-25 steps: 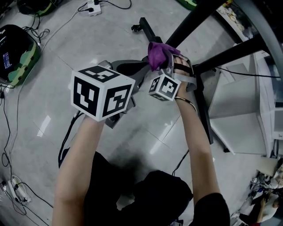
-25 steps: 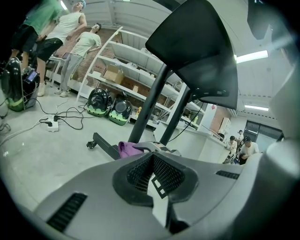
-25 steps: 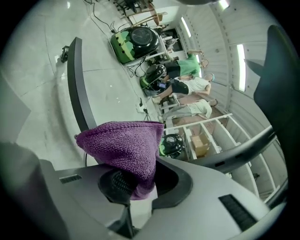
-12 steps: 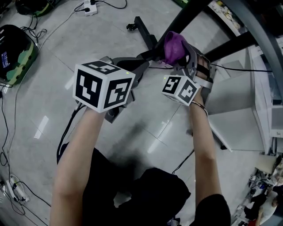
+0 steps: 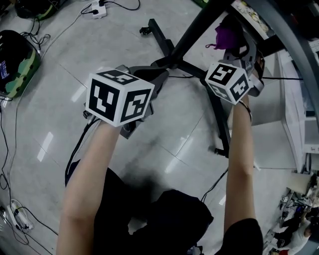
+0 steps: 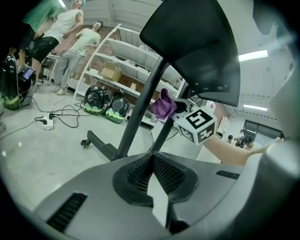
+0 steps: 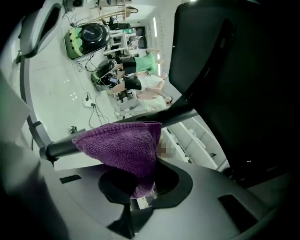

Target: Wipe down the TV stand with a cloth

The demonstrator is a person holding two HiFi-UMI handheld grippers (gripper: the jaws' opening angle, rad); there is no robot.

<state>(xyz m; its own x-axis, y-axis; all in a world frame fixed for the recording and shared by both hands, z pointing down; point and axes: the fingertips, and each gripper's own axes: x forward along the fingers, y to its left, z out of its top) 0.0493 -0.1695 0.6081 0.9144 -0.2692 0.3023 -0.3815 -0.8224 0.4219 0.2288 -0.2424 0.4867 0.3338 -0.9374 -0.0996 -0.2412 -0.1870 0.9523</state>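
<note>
The black TV stand has a sloping pole (image 5: 195, 31) rising from floor legs (image 5: 220, 115). My right gripper (image 5: 235, 46) is shut on a purple cloth (image 5: 226, 36), held against the upper part of the stand beside that pole. In the right gripper view the cloth (image 7: 124, 143) hangs from the shut jaws (image 7: 140, 193) in front of a black bar (image 7: 174, 115), with the dark screen back (image 7: 234, 70) above. My left gripper (image 5: 158, 69) hovers shut and empty near the pole's foot. The left gripper view shows its jaws (image 6: 152, 171) closed, and beyond them the pole (image 6: 140, 110), cloth (image 6: 163, 104) and screen (image 6: 197, 42).
Green and black cases (image 5: 17, 55) lie on the tiled floor at the left, with a power strip (image 5: 97, 8) and cables. A white cabinet (image 5: 279, 144) stands right of the stand. White shelving (image 6: 122, 61) and standing people (image 6: 61, 33) are behind.
My right gripper has carried the purple cloth up and to the right, from the stand's base junction to its upper part. The left gripper has hardly moved.
</note>
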